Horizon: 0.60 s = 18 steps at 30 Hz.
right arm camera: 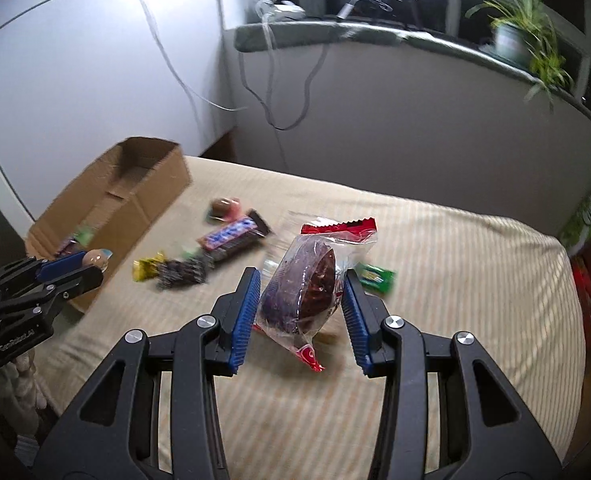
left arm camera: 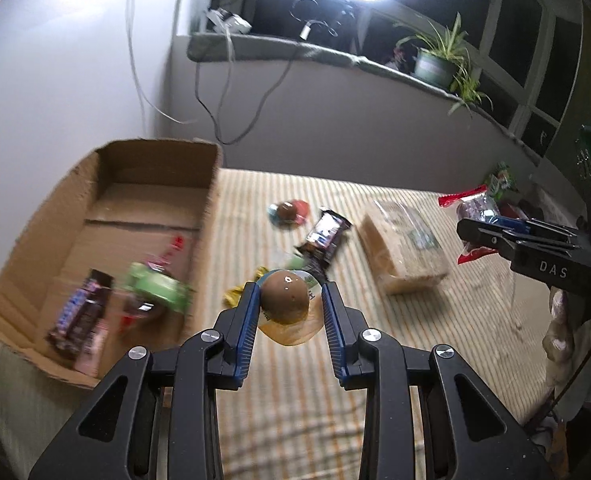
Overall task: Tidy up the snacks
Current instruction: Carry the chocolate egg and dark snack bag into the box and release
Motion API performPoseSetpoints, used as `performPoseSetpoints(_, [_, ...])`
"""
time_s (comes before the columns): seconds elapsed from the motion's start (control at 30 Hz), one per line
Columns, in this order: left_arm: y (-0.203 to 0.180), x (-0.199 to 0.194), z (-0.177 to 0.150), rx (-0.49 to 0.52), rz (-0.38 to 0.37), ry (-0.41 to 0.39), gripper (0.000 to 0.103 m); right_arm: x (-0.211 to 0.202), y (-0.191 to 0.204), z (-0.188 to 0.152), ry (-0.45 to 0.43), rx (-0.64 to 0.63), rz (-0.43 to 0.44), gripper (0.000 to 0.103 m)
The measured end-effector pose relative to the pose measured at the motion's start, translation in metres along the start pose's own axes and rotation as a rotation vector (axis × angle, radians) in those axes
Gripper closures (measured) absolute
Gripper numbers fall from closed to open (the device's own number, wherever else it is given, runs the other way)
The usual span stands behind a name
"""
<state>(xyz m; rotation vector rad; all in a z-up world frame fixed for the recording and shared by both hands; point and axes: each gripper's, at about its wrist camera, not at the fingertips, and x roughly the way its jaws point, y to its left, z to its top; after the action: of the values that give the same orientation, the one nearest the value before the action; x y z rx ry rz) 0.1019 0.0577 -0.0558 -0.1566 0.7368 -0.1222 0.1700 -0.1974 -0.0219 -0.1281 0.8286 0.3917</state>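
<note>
My left gripper (left arm camera: 288, 296) is shut on a brown round snack in a clear packet (left arm camera: 285, 298), held above the striped cloth beside the cardboard box (left arm camera: 151, 184). The box holds a dark chocolate bar (left arm camera: 81, 318) and a green packet (left arm camera: 155, 288). My right gripper (right arm camera: 301, 292) is shut on a chocolate muffin in a clear, red-edged wrapper (right arm camera: 303, 284), held above the cloth. The right gripper also shows in the left wrist view (left arm camera: 491, 236), and the left gripper in the right wrist view (right arm camera: 83, 268).
On the cloth lie a dark snack bar (left arm camera: 325, 236), a round pink-and-brown sweet (left arm camera: 289, 212), a yellow candy (right arm camera: 147, 270), a green packet (right arm camera: 375, 276) and a wrapped biscuit block (left arm camera: 403, 252). A sill with a potted plant (left arm camera: 435, 64) and cables runs behind.
</note>
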Motion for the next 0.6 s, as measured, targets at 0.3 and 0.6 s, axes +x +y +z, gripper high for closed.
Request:
performPoseSetpoints(0.3, [0.042, -0.014, 0.006, -0.048, 0.057, -0.037, 0.073, 0.014, 0.063, 0.028, -0.014, -0.082, 0.085, 0.060])
performPoseSetpoints(0.6, [0.075, -0.020, 0.004, -0.088, 0.094, -0.049, 0.073, 0.042, 0.129, 0.054, 0.000, -0.170, 0.171, 0.060])
